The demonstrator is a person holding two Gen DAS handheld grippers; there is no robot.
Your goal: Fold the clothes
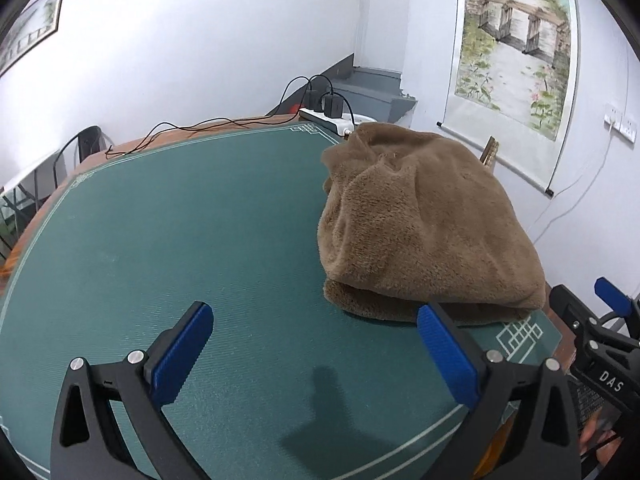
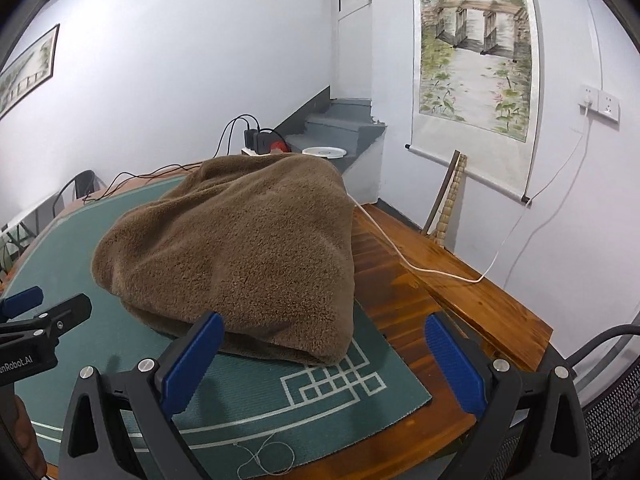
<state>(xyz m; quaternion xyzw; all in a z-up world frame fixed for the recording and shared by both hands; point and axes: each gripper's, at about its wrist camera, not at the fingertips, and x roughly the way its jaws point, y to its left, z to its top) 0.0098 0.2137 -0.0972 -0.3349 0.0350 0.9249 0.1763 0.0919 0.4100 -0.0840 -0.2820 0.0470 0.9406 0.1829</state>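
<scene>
Left wrist view shows bare green mat (image 1: 160, 240), right wrist view shows wooden table edge (image 2: 460, 292) and white cable (image 2: 400, 258), brown fleece garment (image 2: 240, 248) bundled on mat's right corner, just ahead of right gripper (image 2: 320, 364), ahead-right of left gripper (image 1: 316, 354), both spread wide, empty.

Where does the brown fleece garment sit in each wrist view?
Left wrist: the brown fleece garment lies right of centre, beyond the left gripper's right finger.
Right wrist: it fills the centre, just ahead of the right gripper.
Shared landmark: the knot pattern at the green mat's corner, beside the garment's near edge.
</scene>
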